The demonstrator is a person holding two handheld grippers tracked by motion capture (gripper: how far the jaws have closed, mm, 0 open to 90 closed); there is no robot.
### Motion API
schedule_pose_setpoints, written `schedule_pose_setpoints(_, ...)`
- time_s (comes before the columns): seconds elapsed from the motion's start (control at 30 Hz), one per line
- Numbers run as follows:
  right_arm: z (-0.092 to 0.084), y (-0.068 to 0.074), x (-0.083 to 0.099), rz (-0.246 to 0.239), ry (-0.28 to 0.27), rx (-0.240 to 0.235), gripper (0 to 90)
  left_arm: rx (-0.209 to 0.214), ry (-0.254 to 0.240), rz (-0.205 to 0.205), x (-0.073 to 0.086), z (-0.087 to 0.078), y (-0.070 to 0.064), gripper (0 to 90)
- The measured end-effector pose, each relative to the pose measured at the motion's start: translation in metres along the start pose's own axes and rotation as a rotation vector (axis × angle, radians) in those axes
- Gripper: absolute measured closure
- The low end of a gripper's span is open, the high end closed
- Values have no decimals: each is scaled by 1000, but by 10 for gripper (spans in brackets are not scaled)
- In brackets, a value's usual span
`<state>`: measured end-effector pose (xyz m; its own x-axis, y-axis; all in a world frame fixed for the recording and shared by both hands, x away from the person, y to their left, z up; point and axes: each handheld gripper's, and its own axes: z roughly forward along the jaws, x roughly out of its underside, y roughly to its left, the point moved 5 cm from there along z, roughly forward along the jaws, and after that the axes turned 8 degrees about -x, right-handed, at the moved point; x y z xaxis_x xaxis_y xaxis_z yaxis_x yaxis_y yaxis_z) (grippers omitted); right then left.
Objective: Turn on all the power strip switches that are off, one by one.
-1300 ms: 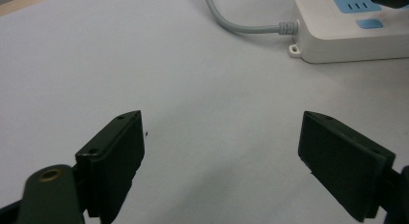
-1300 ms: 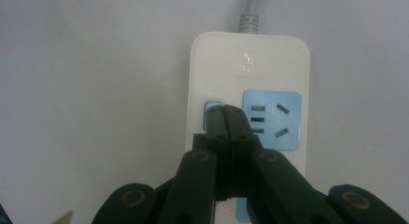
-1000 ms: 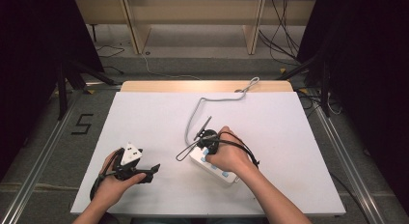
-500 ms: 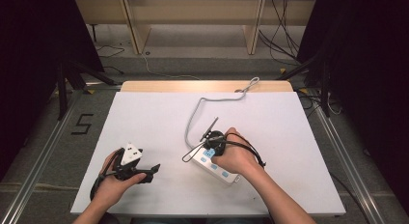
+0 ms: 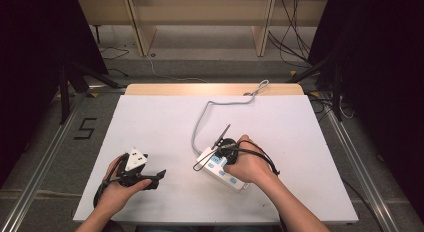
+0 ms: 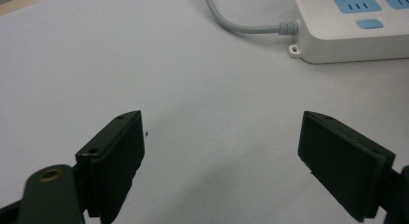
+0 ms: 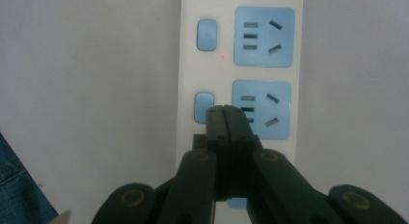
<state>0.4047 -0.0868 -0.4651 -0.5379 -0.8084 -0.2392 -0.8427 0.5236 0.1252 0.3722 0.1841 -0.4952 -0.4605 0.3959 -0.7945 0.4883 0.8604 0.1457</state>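
One white power strip [image 5: 220,167] lies on the white table [image 5: 165,117], right of centre, long axis diagonal, its grey cord [image 5: 200,123] end pointing up-left. The right gripper [image 7: 225,113], jaws pressed together with nothing between them, sits over a blue switch [image 7: 203,107]. The left gripper [image 6: 222,151] rests nearby, jaws spread, empty.

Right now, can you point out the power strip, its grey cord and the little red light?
power strip [image 5: 235,180], high view, white body near a blue socket.
grey cord [image 6: 241,27], left gripper view, middle of its curved run.
red light [image 7: 222,55], right gripper view, the glowing dot itself.
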Motion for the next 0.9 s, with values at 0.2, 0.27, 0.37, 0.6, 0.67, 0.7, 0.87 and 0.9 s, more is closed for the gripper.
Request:
schedule_pose_setpoints(0.2, 0, 0, 6, 6, 7, -2, 900, 1, 2, -1, 0, 0, 0, 164)
schedule_pose_setpoints(0.27, 0, 1, 8, 8, 15, -4, 900, 1, 3, 1, 0, 0, 0, 164)
schedule_pose_setpoints(0.37, 1, 2, 11, 8, 19, -8, 900, 2, 2, 2, 0, 0, 0, 164)
schedule_pose_setpoints(0.6, 1, 3, 17, 16, 28, -12, 900, -1, 3, -2, 0, 0, 0, 164)
schedule_pose_setpoints(0.67, 1, 3, 18, 12, 25, -13, 900, 1, 3, 1, 0, 0, 0, 164)
schedule_pose_setpoints(0.7, 1, 4, 19, 14, 31, -13, 900, 1, 3, 0, 0, 0, 0, 164)
schedule_pose_setpoints(0.87, 1, 5, 22, 23, 35, -15, 900, 1, 3, 2, 0, 0, 0, 164)
schedule_pose_setpoints(0.9, 1, 5, 23, 21, 38, -13, 900, 2, 3, 2, 0, 0, 0, 164)
